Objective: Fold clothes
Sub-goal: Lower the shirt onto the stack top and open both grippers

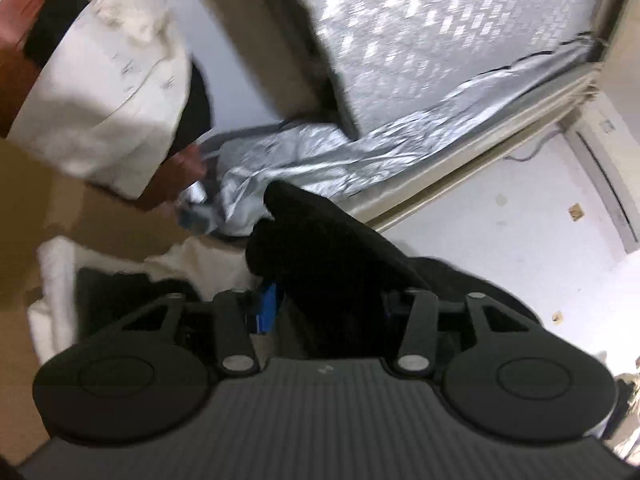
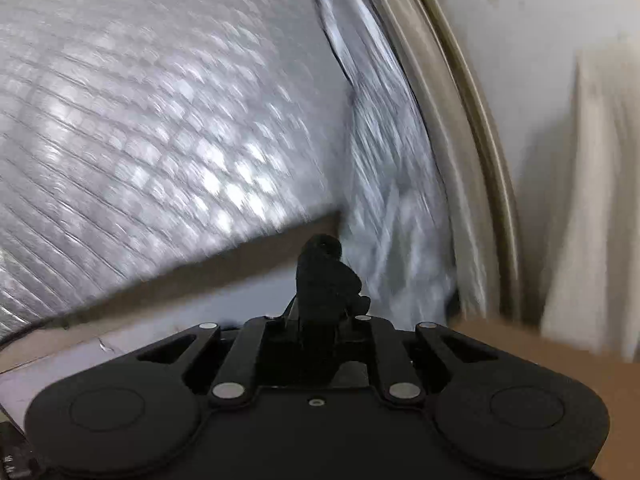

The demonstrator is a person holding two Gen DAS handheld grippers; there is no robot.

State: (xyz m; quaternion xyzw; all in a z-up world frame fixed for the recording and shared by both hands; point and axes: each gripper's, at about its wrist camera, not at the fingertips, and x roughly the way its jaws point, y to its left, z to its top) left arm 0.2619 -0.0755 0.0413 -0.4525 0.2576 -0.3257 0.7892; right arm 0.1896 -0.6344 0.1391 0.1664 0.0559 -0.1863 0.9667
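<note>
While both views smear with motion blur, the left gripper (image 1: pixel 320 296) is clamped on a thick fold of black cloth (image 1: pixel 320 240); the bundle fills the gap between its fingers and bulges up and forward past them. A blue pad (image 1: pixel 267 308) shows on the inner side of the left finger, pressed against the cloth. More of the black cloth spills off to the right behind the linkage.

Seen from the right wrist, the right gripper (image 2: pixel 320 304) has its fingers drawn close together on a narrow pinch of black cloth (image 2: pixel 323 272), which stands up as a small dark knot above the tips.

Beyond the left gripper lies crumpled silver sheeting (image 1: pixel 304 160), running along a pale frame edge (image 1: pixel 480 160) that slants from lower left to upper right. A quilted silver panel (image 1: pixel 440 28) stands above it. To the upper left a person's hand (image 1: pixel 16 12) and white sleeve (image 1: pixel 104 92) hang near the sheeting. White cloth (image 1: pixel 56 280) lies at the lower left on a brown surface (image 1: pixel 40 208).

To the right of the left gripper a pale wall (image 1: pixel 520 240) leaves open room. From the right wrist, the quilted panel (image 2: pixel 160 120) fills the left side, its dark lower edge (image 2: pixel 224 256) just behind the pinched cloth. A pale frame (image 2: pixel 472 160) curves down the right, with a cream curtain (image 2: pixel 592 200) beyond it.
</note>
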